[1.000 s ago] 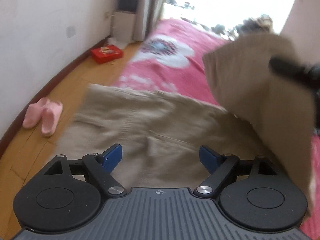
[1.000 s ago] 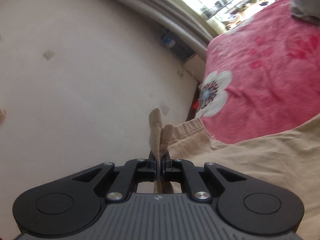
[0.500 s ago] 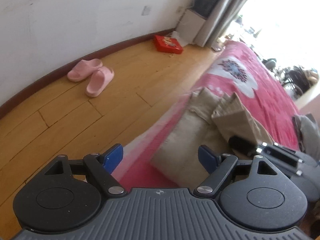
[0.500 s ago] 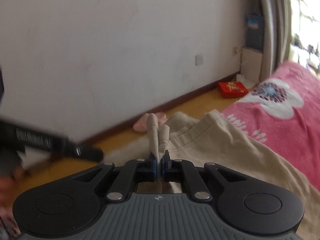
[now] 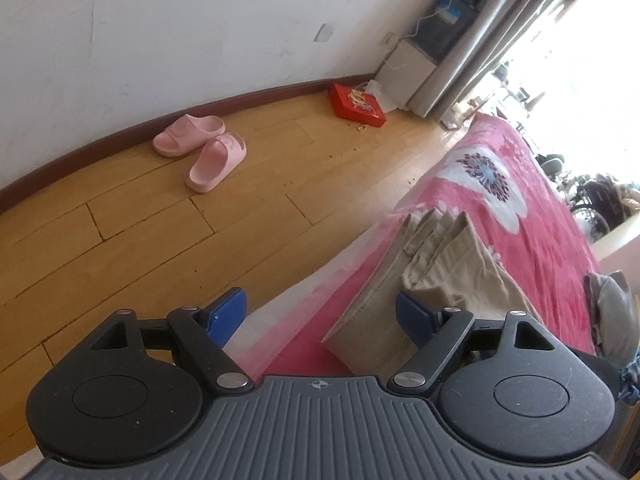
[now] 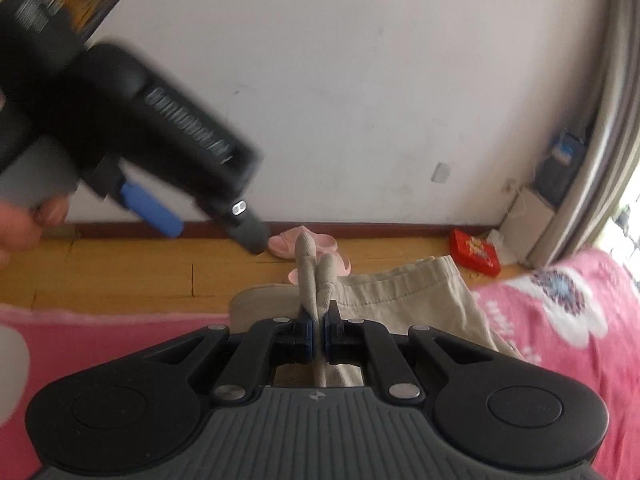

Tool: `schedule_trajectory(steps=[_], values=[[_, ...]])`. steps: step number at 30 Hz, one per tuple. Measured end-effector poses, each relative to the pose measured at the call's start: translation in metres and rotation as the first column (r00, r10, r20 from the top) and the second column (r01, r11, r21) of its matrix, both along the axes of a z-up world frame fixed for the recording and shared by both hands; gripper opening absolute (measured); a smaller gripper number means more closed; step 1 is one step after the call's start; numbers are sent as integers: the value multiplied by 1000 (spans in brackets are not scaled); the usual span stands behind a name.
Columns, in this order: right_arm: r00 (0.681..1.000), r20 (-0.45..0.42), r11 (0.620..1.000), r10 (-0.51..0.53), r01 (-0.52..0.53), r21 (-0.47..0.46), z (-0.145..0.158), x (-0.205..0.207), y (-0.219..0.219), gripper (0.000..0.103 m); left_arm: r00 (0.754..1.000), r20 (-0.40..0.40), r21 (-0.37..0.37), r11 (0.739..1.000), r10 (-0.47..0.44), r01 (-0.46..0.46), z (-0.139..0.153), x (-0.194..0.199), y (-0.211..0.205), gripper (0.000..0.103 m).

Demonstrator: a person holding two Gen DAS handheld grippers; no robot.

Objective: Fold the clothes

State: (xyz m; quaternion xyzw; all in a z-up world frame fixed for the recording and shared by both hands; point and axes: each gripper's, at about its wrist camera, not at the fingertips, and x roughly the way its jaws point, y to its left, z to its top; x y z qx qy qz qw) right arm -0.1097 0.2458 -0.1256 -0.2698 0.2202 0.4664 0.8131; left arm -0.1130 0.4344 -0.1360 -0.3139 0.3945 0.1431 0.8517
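Beige trousers lie folded along the near edge of a pink flowered bed. My left gripper is open and holds nothing; it hovers over the bed's edge with its right pad beside the folded stack. My right gripper is shut on a pinched fold of the trousers, which sticks up past the pads. The rest of the trousers spreads out just beyond it. In the right wrist view the left tool shows blurred at the upper left, one of its blue fingers apart from the cloth.
Wooden floor runs along the bed to a white wall. Pink slippers and a red box lie on the floor. A grey garment sits further right on the bed. A hand grips the left tool.
My right gripper has carried the pinched trouser fold across and rolled level, doubling the trousers over at the bed's edge. My left gripper has swung off the cloth toward the floor side.
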Motion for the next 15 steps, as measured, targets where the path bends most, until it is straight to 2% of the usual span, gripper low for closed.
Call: schedule_trajectory(steps=[5,7,8,9,12,14,15], values=[[1000,3,998,21,-21,-64,-13,-7,5,12,1000,12,25,1000,-11,11,5,0,-1,83],[1000,16,997,27,-26,-67,-10,-11,6,25,1000,27,41,999,-16,15,9,1,-2,83],[999,10,998,37,-36,-54,-6,-13,5,42,999,33,45,999,-20,19,11,1,-2,83],[999,4,998,47,-47,-39,-2,-14,4,48,999,38,49,999,-25,23,12,1,-2,83],[998,7,998,61,-61,-2,13,-22,-8,49,998,47,72,996,-52,48,17,5,-7,83],[1000,-7,1000,21,-21,21,23,-20,-25,49,995,46,103,991,-91,86,19,10,-15,83],[998,-50,998,-24,26,48,29,-15,-43,49,992,44,121,987,-115,109,19,13,-20,83]])
